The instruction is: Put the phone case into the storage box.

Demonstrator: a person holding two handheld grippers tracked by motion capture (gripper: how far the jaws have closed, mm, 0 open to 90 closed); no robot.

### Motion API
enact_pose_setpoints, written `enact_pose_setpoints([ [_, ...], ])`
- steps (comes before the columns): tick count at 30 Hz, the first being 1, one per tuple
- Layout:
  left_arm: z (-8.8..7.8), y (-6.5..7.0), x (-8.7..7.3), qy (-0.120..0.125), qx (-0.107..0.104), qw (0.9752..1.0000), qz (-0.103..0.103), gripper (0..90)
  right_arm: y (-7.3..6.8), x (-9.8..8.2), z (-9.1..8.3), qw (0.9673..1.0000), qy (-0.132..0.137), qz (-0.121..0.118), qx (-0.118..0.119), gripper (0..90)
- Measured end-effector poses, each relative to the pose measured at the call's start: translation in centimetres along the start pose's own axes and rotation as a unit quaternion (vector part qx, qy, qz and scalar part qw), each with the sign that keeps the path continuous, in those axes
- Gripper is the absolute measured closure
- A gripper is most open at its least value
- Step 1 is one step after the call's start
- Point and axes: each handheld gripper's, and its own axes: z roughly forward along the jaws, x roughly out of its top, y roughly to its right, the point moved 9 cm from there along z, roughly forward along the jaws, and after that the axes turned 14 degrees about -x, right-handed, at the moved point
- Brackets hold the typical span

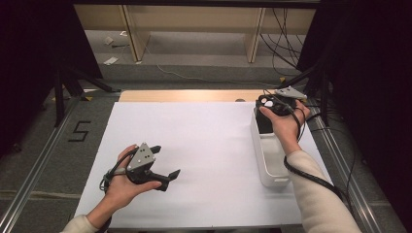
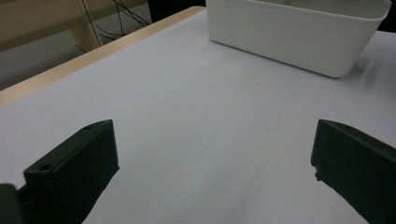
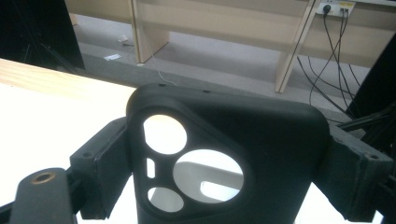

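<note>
Black phone case (image 3: 224, 163): clamped in right claw (image 1: 273, 104), above white bin's (image 1: 268, 167) far end.
Left claw (image 1: 163, 162): released, empty, well left of bin.
Progress: case not yet dropped in.

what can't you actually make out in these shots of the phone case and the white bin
- Lower part of the black phone case: the bottom edge of the right gripper view cuts it off, and in the high view the hand and the right tool cover it.
- Inside of the white bin: in the high view the forearm hides part of it; in the left gripper view its wall blocks it.
- Litter on the far floor: too small.
</note>
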Motion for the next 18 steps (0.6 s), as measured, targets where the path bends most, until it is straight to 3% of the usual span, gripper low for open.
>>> enact_pose_setpoints([
  [18, 0.02, 0.02, 0.01, -0.001, -0.001, 1.0000, 0.002, 0.2, -0.21, -0.58, 0.71, 0.9999, -0.009, -0.007, -0.003, 15.0],
])
